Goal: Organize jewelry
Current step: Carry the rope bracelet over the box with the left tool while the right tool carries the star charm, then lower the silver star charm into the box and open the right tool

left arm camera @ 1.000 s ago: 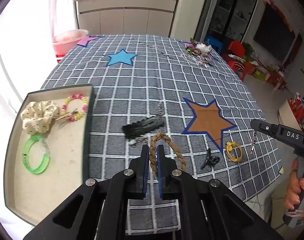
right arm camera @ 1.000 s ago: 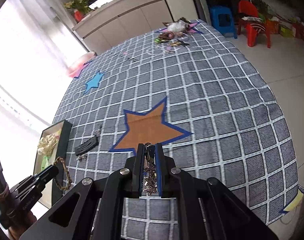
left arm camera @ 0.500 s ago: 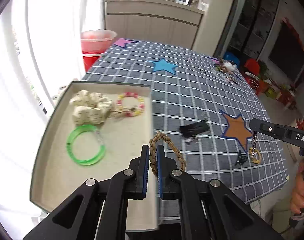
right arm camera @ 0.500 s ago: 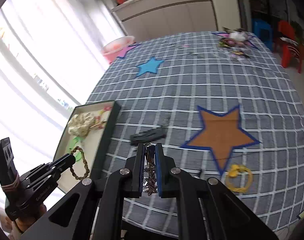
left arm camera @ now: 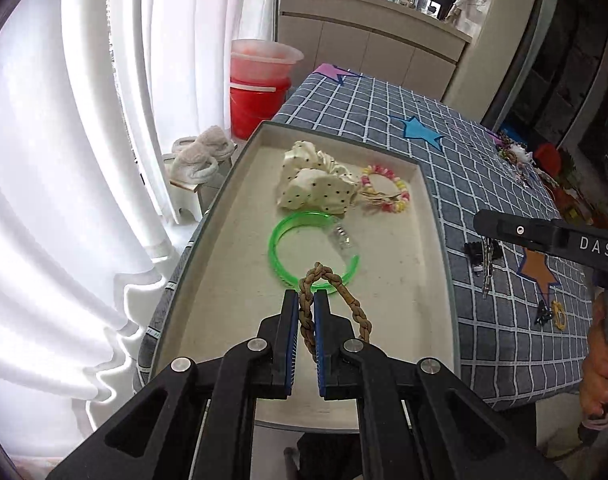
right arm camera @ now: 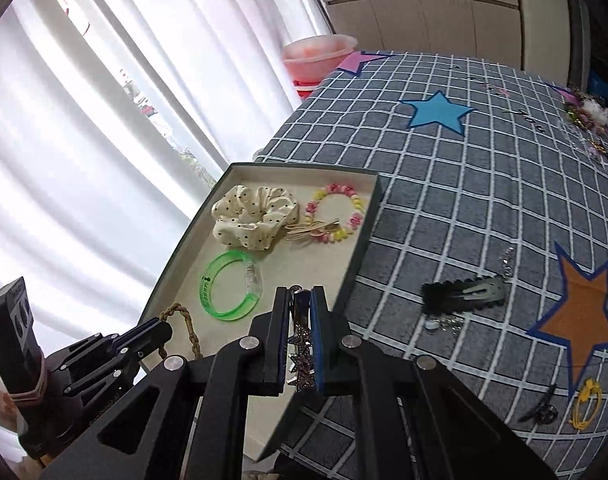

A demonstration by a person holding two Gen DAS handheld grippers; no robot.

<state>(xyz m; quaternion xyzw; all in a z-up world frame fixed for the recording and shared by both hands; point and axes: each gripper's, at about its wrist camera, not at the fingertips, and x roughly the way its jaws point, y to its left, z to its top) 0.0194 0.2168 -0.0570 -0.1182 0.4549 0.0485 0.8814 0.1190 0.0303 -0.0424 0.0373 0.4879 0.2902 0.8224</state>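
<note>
- Our left gripper [left arm camera: 306,312] pinches a braided brown cord loop [left arm camera: 332,300] above the flat beige tray [left arm camera: 404,280].
- Our right gripper [right arm camera: 300,320] clamps a glittery, star-studded clip [right arm camera: 300,356].

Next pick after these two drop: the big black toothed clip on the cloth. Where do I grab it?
Grip the black clip across its narrow width near mid-length, coming straight down from above. It lies flat on the checked cloth, long axis running left-right in the right wrist view, with bare cloth along both long edges.
</note>
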